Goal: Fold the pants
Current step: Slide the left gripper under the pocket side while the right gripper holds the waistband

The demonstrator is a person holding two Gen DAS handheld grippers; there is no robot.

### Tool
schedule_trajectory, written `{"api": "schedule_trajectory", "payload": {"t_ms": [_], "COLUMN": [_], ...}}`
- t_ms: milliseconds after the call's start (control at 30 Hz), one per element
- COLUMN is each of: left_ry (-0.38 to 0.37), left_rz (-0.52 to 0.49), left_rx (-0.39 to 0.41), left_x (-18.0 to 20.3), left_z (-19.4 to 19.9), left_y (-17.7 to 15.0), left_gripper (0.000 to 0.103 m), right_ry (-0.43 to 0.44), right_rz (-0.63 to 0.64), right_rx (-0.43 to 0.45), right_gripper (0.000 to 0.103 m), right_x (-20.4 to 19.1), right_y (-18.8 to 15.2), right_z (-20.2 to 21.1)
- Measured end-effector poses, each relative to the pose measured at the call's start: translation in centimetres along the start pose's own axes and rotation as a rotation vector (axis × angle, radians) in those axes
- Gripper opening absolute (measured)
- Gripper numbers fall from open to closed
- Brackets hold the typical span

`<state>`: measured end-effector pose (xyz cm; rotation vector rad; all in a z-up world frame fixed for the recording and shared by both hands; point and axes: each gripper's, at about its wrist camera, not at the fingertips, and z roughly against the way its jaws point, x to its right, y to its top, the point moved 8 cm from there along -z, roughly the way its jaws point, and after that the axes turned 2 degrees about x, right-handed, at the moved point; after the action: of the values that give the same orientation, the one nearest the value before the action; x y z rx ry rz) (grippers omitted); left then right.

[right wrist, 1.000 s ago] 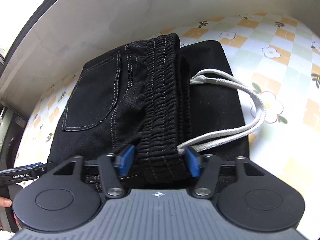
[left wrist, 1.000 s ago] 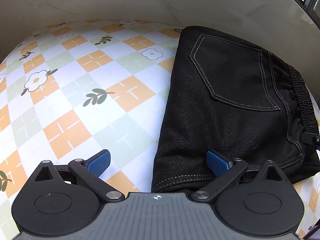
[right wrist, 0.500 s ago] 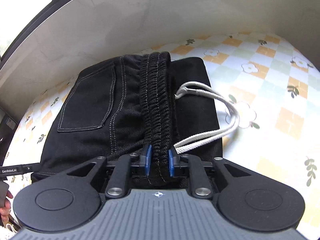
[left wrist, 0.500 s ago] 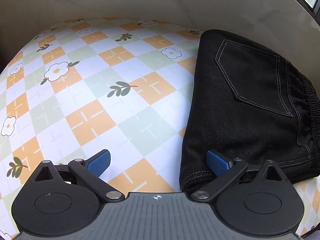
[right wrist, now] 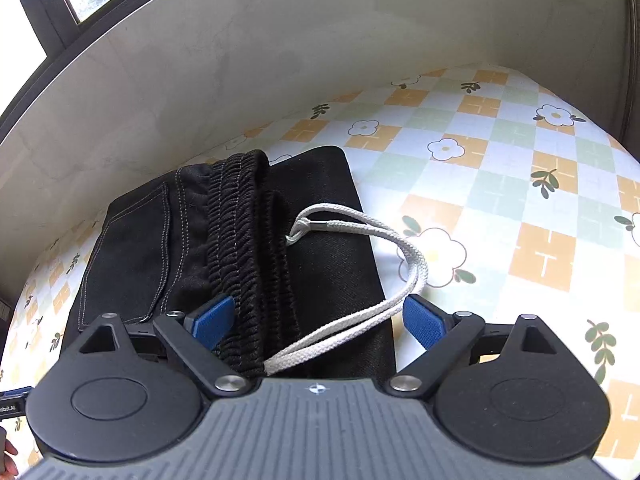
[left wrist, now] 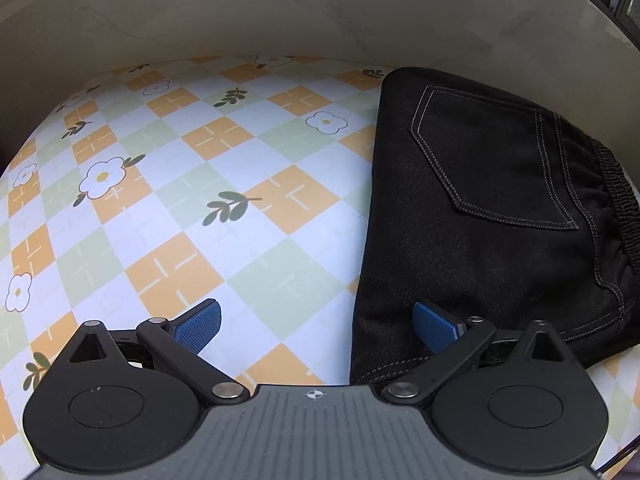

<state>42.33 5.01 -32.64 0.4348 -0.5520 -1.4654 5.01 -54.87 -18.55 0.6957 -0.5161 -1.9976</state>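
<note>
The black pants lie folded into a compact stack on the checkered floral tablecloth, back pocket up. My left gripper is open at the stack's near left corner, its right pad over the fabric, its left pad over bare cloth. In the right wrist view the pants show the ribbed elastic waistband and a white drawstring looping off the right edge. My right gripper is opening wide; the waistband and drawstring lie between the jaws, the pads clear of them.
A pale marble-look wall runs behind the table, with a dark-framed window above it. The left gripper's tip and a person's fingers show at the right wrist view's left edge. Tablecloth spreads right of the pants.
The right gripper closed on the waistband, then let it go and now stands wide, drawn slightly back. The left gripper stayed open and barely moved.
</note>
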Motion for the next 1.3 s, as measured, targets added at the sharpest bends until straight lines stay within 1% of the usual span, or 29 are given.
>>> {"api": "schedule_trajectory", "payload": {"t_ms": [67, 133, 233, 267, 300, 400, 567, 800, 1100, 1300], "left_ry": [-0.055, -0.101, -0.149, -0.150, -0.147, -0.153, -0.155, -0.177, -0.158, -0.167], "left_rz": [0.018, 0.039, 0.024, 0.003, -0.017, -0.057, -0.058, -0.040, -0.115, -0.117], "left_rx": [0.033, 0.046, 0.026, 0.015, 0.012, 0.018, -0.020, -0.068, -0.054, -0.031], "left_x": [0.5, 1.1, 2.4, 2.9, 3.3, 4.6, 5.6, 6.3, 7.5, 7.7], "left_z": [0.2, -0.2, -1.8, -2.4, -2.9, -3.8, -6.2, -8.7, -9.1, -9.1], "left_y": [1.3, 2.6, 4.0, 4.3, 4.6, 5.1, 5.7, 6.3, 6.7, 6.7], "left_gripper": [0.103, 0.103, 0.103, 0.103, 0.103, 0.103, 0.103, 0.103, 0.103, 0.103], "right_ry": [0.009, 0.006, 0.000, -0.010, -0.016, 0.009, 0.078, 0.121, 0.128, 0.124], "right_rz": [0.022, 0.059, 0.098, 0.105, 0.106, 0.091, 0.036, -0.006, -0.011, -0.031], "right_rx": [-0.005, -0.014, -0.043, -0.047, -0.046, -0.059, -0.082, -0.087, -0.078, -0.085], "right_gripper": [0.093, 0.096, 0.100, 0.103, 0.103, 0.103, 0.103, 0.103, 0.103, 0.103], "right_x": [-0.5, -1.1, -1.4, -1.3, -1.1, -0.5, 0.4, 0.5, 0.5, 0.5], "right_y": [0.5, 0.8, 0.9, 1.0, 1.1, 0.9, 0.5, 0.2, 0.3, 0.4], "right_z": [-0.7, -1.4, -3.0, -3.4, -3.7, -4.5, -5.2, -5.6, -5.8, -5.9]}}
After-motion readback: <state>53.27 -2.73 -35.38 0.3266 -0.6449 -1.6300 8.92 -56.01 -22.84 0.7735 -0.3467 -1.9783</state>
